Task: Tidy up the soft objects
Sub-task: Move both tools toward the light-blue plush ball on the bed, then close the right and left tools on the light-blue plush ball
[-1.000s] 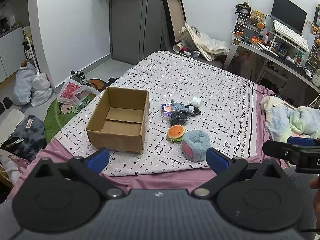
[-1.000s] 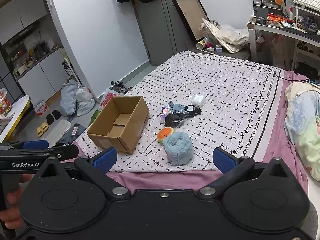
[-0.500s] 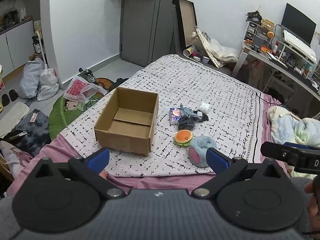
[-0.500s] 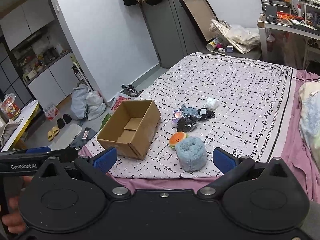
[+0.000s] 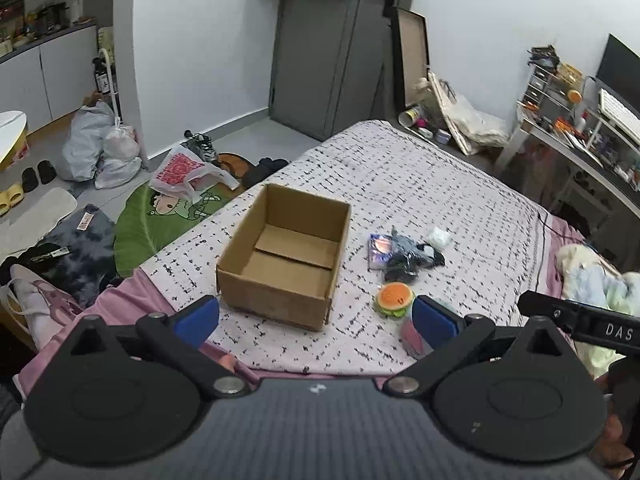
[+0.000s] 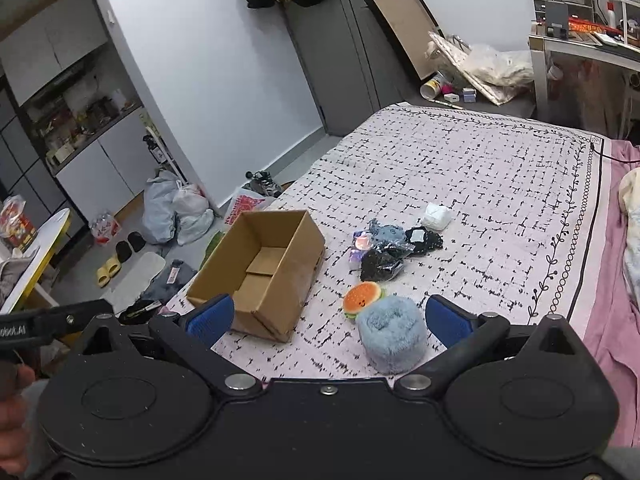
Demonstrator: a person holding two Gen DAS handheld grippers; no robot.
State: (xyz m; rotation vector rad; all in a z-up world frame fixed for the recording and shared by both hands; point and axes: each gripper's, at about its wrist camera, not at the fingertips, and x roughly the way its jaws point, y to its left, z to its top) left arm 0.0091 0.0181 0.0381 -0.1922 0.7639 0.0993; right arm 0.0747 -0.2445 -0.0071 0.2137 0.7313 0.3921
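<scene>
On the patterned bedspread (image 6: 500, 184) sits an open cardboard box (image 6: 260, 276), nothing inside but its bottom flaps. Right of the box lie a burger plush (image 6: 362, 298), fluffy blue plush (image 6: 392, 338) and bagged dark items (image 6: 384, 256). Left gripper (image 5: 316, 322) and right gripper (image 6: 330, 320) gape wide, holding nothing.

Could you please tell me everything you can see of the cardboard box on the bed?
The cardboard box is plain brown corrugated card, rectangular and open at the top, with no top flaps visible. It is empty; its floor shows two folded bottom flaps meeting at a seam. It sits upright on the patterned bedspread near the bed's edge, left of the pile of soft items and apart from it. Nothing touches it but the bedspread, and neither pair of tongs is in contact with it.
</scene>
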